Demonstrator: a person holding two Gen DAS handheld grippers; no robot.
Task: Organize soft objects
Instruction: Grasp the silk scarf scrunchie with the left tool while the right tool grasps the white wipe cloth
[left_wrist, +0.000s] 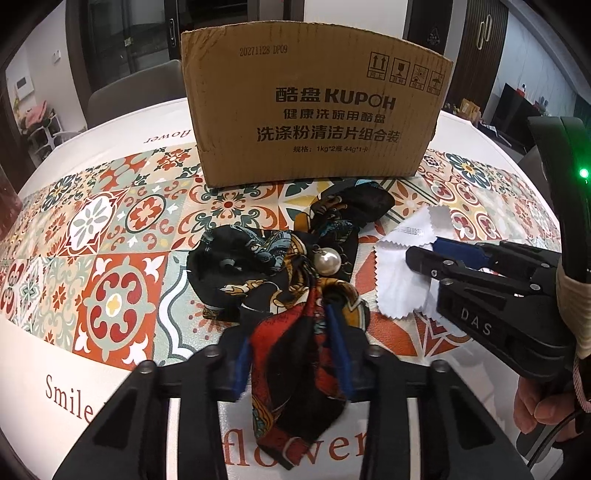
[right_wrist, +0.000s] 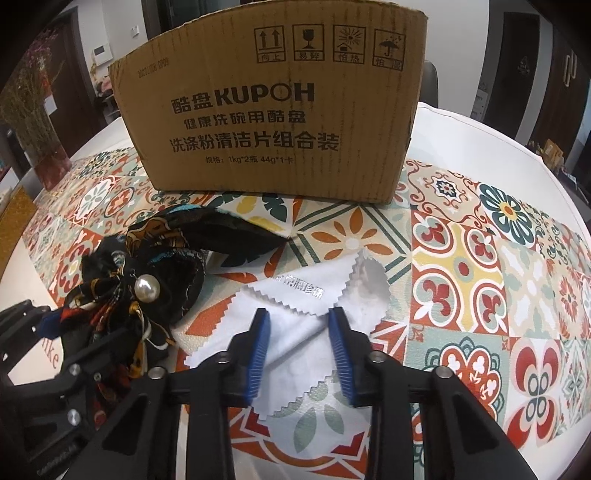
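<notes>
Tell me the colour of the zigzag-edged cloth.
White zigzag-edged cloth, with a line of silver lettering; clearest in the right wrist view.

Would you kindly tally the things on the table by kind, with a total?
Patterned scarf with a pearl: 1
White cloth with zigzag edges: 1
Cardboard box: 1
Vase, dark red, at the table's far left: 1
Total: 4

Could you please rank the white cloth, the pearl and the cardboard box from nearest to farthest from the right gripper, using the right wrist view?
1. White cloth: between the right gripper's jaws, on the patterned table.
2. Pearl: off to the left, on the dark printed scarf.
3. Cardboard box: standing at the back, beyond both.
</notes>
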